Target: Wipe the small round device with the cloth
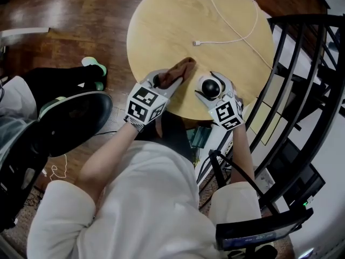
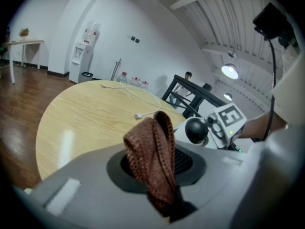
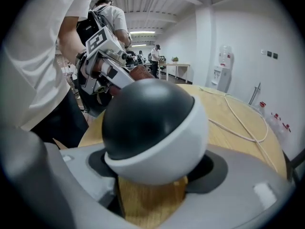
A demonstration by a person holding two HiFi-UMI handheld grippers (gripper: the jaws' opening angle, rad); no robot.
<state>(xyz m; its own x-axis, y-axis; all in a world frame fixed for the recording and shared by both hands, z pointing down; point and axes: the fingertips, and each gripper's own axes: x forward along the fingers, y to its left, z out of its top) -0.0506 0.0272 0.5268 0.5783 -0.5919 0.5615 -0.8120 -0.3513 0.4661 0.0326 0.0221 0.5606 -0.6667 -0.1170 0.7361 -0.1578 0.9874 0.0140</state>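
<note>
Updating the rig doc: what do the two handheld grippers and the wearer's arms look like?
Both the left gripper and the right gripper have light grey moulded shells, with a dark oval recess round the jaws. Each carries a white cube with black square markers. The person wears a white short-sleeved shirt.

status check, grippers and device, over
Left gripper shut on brown cloth. Right gripper shut on small round device. Cloth not yet touching it. White cable lies clear.

Low in the frame's centre, the left gripper (image 2: 159,175) has its fingers (image 2: 86,185) closed on a folded brown cloth (image 2: 151,151) that stands upright. At centre right, the black small round device (image 2: 195,129) sits in the right gripper (image 2: 204,133), by the edge of the bench (image 2: 81,123). A white cable (image 2: 143,99) lies farther back.
</note>
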